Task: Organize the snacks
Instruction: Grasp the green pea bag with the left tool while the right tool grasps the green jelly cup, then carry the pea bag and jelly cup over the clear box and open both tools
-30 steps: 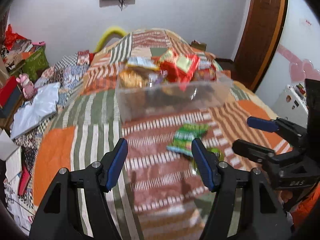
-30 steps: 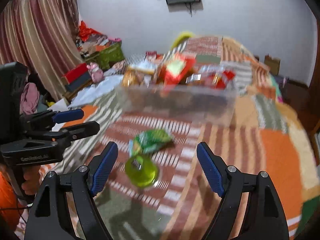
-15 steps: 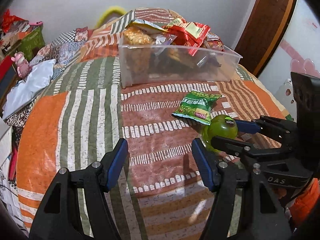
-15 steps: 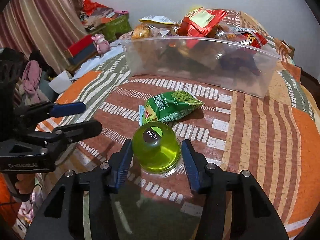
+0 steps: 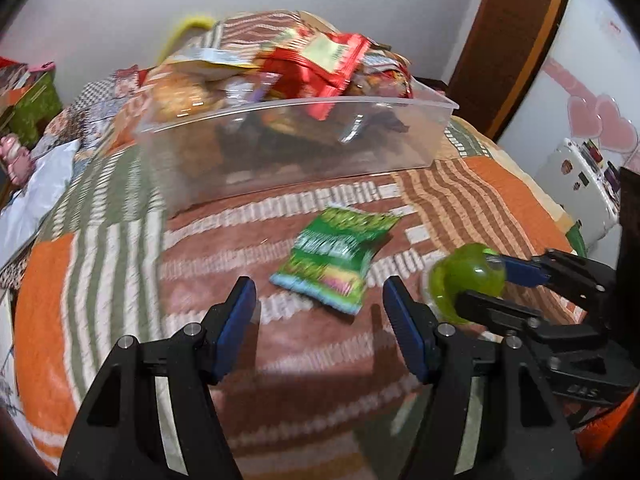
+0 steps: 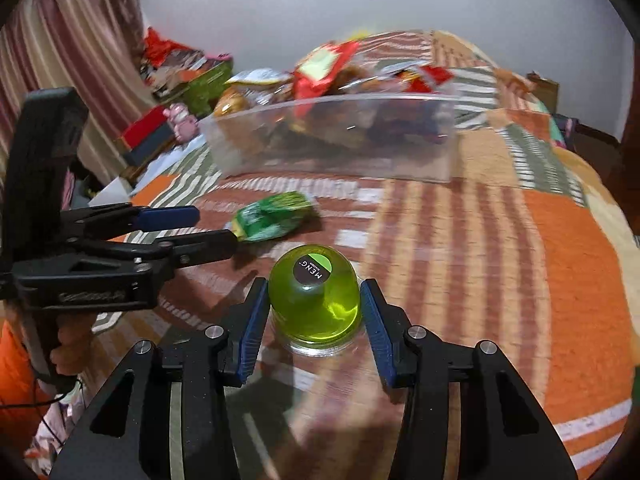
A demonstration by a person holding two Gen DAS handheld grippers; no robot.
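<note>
Left wrist view: my left tool hangs half open and empty just short of the green snack packet, mid-bed, in front of the clear bin.

Right wrist view: my right tool, jaws just closing, pinches the green jelly cup. I judge the cup slippery; grip low, lift straight, clear the bin's near wall before releasing.
</note>
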